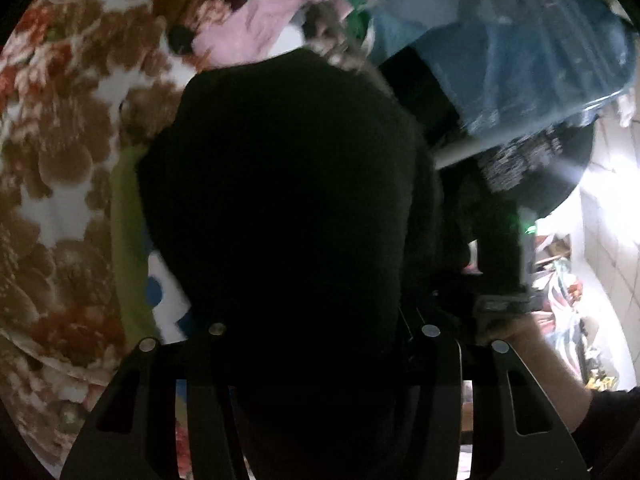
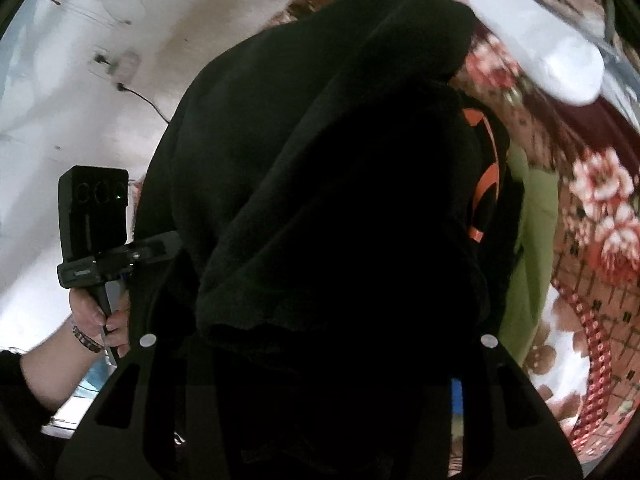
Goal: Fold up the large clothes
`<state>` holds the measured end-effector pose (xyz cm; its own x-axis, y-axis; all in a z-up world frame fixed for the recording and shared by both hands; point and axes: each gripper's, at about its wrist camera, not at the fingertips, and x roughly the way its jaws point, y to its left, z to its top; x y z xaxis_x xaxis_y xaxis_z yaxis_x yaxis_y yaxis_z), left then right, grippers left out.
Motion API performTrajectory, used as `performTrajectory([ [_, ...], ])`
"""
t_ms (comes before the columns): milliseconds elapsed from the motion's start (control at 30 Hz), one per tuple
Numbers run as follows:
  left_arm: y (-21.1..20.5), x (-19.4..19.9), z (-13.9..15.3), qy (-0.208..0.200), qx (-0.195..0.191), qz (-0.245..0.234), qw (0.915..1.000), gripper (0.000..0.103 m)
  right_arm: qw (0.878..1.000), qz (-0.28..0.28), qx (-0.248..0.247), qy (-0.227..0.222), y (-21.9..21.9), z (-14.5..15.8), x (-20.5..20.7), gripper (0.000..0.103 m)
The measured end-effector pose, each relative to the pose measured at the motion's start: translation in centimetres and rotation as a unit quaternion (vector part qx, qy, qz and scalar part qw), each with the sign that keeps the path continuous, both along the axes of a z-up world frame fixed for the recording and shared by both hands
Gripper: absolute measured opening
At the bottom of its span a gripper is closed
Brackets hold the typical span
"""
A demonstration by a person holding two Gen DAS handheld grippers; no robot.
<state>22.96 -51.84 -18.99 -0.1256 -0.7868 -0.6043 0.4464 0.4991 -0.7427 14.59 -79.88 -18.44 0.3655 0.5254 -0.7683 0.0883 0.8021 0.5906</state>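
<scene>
Hanging thick and dark across both views, the black garment (image 1: 288, 200) fills the middle of each fisheye picture and drapes straight over the fingers of both tools. In the left wrist view the cloth bunches down between the finger frames of the left gripper (image 1: 320, 344), so that the tips are buried in it; the frames stand fairly close together, and whether this claw is clenched on the fabric or merely lies under it cannot be told. Behind the garment lies a floral blanket (image 1: 60, 152) in brown, red and white, with a pink cloth (image 1: 260, 24) and a blue plastic bag (image 1: 540, 60) beyond it (all of them blurred). A green cloth (image 1: 126, 240) shows just beside the garment's left edge. At the lower right of that view a hand (image 1: 536, 356) grips the handle of the other tool. In the right wrist view the black garment (image 2: 340, 180) again covers the right gripper (image 2: 320, 344), hiding its tips, so its grip cannot be told either. To the left, the person's other hand (image 2: 96, 320), a bracelet at the wrist, holds the left tool before a pale wall (image 2: 80, 80).
</scene>
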Motion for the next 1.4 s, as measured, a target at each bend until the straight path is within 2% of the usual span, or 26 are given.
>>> performTrajectory([
  [67,-0.1,-0.7,-0.1,-0.011,0.013,0.007,0.9998,0.048,1.000,-0.005,0.016,0.000,-0.1,-1.5,-0.7,0.046],
  [133,-0.1,-1.5,1.2,-0.023,0.021,0.016,0.9994,0.048,0.999,-0.007,0.030,-0.021,-0.1,-1.6,-1.3,0.046],
  [300,-1.3,-2.8,6.1,-0.063,0.023,-0.001,0.9978,0.048,0.997,-0.011,0.054,-0.050,-1.0,0.8,-2.4,0.046],
  [433,-2.3,-3.2,9.7,-0.075,-0.003,-0.014,0.9971,0.047,0.996,-0.024,0.053,-0.060,-1.7,5.4,-4.1,0.045],
  [500,-2.8,-3.8,11.4,-0.081,-0.022,-0.020,0.9963,0.047,0.996,-0.031,0.041,-0.072,-2.1,8.4,-5.3,0.045],
  [567,-3.5,-4.6,13.2,-0.090,-0.042,-0.030,0.9946,0.047,0.996,-0.036,0.028,-0.082,-3.1,9.8,-6.0,0.045],
  [733,-5.1,-7.3,17.4,-0.105,-0.091,-0.046,0.9893,0.047,0.993,-0.055,-0.015,-0.102,-4.6,15.8,-9.8,0.045],
  [833,-5.7,-8.1,18.8,-0.102,-0.117,-0.047,0.9866,0.047,0.992,-0.061,-0.020,-0.112,-5.7,18.5,-11.1,0.046],
  [900,-6.1,-7.8,18.4,-0.096,-0.125,-0.045,0.9866,0.047,0.992,-0.058,-0.021,-0.111,-6.3,18.8,-10.8,0.046],
  [1000,-6.1,-6.5,15.5,-0.076,-0.109,-0.028,0.9908,0.047,0.994,-0.044,-0.014,-0.098,-6.3,17.3,-9.4,0.046],
  [1067,-5.6,-5.4,12.0,-0.057,-0.082,-0.014,0.9949,0.047,0.997,-0.026,-0.011,-0.078,-5.7,13.8,-7.2,0.046],
  [1100,-5.1,-4.9,10.3,-0.049,-0.067,-0.005,0.9965,0.047,0.997,-0.020,-0.007,-0.072,-5.2,13.3,-6.8,0.045],
  [1167,-4.3,-3.9,7.5,-0.036,-0.042,0.009,0.9985,0.047,0.999,-0.001,0.004,-0.048,-3.8,8.6,-4.2,0.045],
  [1233,-2.9,-2.8,4.2,-0.024,-0.010,0.025,0.9993,0.048,0.999,0.010,0.016,-0.031,-2.3,5.5,-2.6,0.045],
  [1300,-1.4,-2.2,2.3,-0.017,0.005,0.034,0.9993,0.048,0.999,0.023,0.030,-0.023,-0.6,2.5,-1.1,0.045],
  [1400,0.6,-1.4,-0.2,-0.011,0.026,0.041,0.9988,0.049,0.998,0.025,0.047,-0.014,0.7,-0.4,-0.1,0.046],
])
